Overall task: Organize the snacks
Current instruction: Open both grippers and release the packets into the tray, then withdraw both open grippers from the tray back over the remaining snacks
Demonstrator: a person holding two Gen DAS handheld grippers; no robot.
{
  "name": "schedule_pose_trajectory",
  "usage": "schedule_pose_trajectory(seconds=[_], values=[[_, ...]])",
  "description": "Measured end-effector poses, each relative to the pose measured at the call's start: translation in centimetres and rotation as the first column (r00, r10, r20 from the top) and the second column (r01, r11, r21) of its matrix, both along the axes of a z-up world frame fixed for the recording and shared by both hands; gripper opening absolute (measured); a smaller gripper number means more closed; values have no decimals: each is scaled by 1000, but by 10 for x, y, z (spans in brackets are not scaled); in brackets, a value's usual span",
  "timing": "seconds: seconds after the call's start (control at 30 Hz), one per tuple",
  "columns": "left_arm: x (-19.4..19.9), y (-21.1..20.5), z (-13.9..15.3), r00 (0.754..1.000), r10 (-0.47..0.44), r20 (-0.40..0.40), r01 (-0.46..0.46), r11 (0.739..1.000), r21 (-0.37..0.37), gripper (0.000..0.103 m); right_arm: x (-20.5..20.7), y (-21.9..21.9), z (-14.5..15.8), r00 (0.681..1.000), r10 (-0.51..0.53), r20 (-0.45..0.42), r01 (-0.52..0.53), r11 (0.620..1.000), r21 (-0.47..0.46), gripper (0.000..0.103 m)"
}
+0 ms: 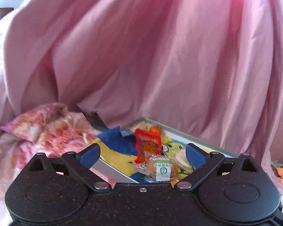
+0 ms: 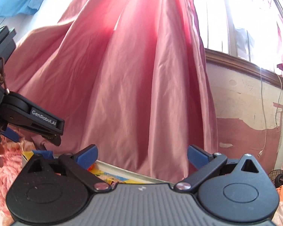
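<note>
Pink curtain [image 1: 160,47] is seen behind the bed, where the snacks [image 1: 156,162] are gathered in a metal tray [image 1: 179,130] between the left gripper [image 1: 142,153]'s spread, empty fingers, while the right gripper [image 2: 142,154], likewise spread and empty, is pointed level above the tray's rim.

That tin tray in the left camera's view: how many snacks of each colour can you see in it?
In the tin tray, as far as the left wrist view shows:
Red packet: 1
Clear-wrapped biscuits: 2
Blue packet: 1
Small orange fruit: 1
Total: 5
The gripper body hides the tray's near edge, so more may lie there.
</note>
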State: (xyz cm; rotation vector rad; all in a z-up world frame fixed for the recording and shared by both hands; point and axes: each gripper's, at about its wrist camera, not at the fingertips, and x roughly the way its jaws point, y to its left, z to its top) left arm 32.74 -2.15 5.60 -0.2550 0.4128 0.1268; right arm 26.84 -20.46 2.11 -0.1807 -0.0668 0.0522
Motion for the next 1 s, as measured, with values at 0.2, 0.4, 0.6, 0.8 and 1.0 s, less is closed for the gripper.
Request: schedule_pose_trajectory(seconds=[0.2, 0.4, 0.6, 0.8, 1.0], values=[[-40, 14, 11, 999, 7, 41, -7, 1000, 13, 98, -32, 1, 8, 999, 2, 41, -4, 998, 56, 103], [-80, 29, 14, 998, 33, 55, -34, 999, 21, 100, -58, 10, 11, 999, 30, 39, -33, 997, 70, 103], [-117, 39, 8, 997, 50, 54, -54, 996, 64, 101, -96, 16, 7, 998, 58, 25, -59, 996, 70, 103], [-153, 47, -6, 998, 47, 32, -50, 994, 96, 101, -123, 26, -2, 997, 77, 0, -77, 996, 41, 103], [-179, 57, -26, 998, 56, -3, -55, 995, 88, 101, -144, 34, -9, 996, 87, -24, -87, 996, 22, 103]])
